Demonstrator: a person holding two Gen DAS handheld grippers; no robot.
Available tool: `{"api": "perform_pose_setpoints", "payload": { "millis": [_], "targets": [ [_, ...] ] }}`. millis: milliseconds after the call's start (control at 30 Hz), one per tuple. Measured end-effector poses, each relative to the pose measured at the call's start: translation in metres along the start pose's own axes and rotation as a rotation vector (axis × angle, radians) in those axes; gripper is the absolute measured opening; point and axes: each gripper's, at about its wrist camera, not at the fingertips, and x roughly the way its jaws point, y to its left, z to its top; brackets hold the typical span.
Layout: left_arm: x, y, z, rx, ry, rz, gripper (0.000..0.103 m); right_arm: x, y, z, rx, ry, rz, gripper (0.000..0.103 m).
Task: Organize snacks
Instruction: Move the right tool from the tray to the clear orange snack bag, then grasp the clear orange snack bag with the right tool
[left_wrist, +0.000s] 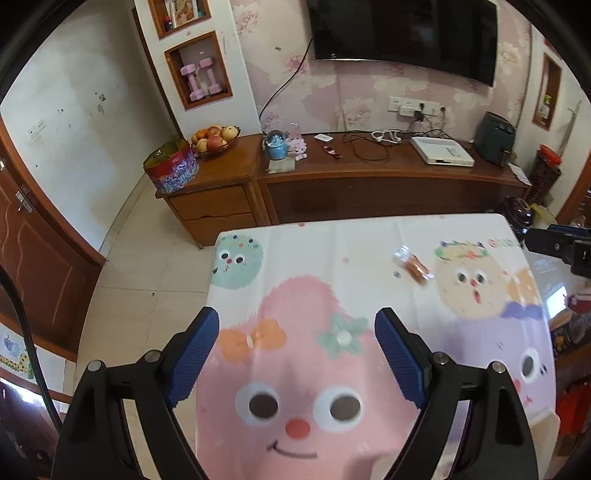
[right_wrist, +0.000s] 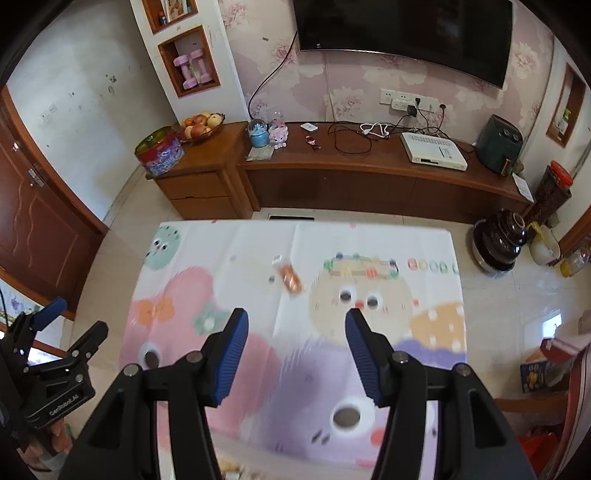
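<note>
Both my grippers over cartoon tablecloth (right_wrist: 258, 240), nothing held: left gripper (left_wrist: 297, 350) wide, right gripper (right_wrist: 293, 354) narrower. Approach step (I judge); next, reach wrapped orange snack (right_wrist: 290, 278).

The worktop (right_wrist: 258, 236) is covered edge to edge by a pale cloth (right_wrist: 436, 354) printed with round cartoon faces in pink, lilac, cream and mint green. One small snack packet (right_wrist: 290, 277), clear-wrapped with orange-brown contents, lies flat on the cloth towards the far side, just beside the cream face with the flower crown. It lies at a slant, blurred in both views.
</note>
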Motion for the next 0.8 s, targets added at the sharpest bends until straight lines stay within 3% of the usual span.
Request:
{"api": "perform_pose_setpoints", "payload": {
  "millis": [133, 433, 733, 800],
  "targets": [
    [0.047, 0.0, 0.013, -0.027, 0.024, 0.018, 0.086, 0.047, 0.004, 0.02, -0.036, 0.014, -0.015, 0.055],
    [0.137, 0.004, 0.006, -0.137, 0.142, 0.008, 0.086, 0.174, 0.011, 0.025, -0.065, 0.165, -0.001, 0.055],
    [0.176, 0.011, -0.005, -0.179, 0.208, -0.011, 0.086, 0.233, 0.013, 0.018, -0.071, 0.242, -0.055, 0.055],
    [0.18, 0.012, -0.006, -0.181, 0.215, -0.015, 0.086, 0.24, 0.015, 0.017, -0.076, 0.25, -0.066, 0.05]
  ]
}}
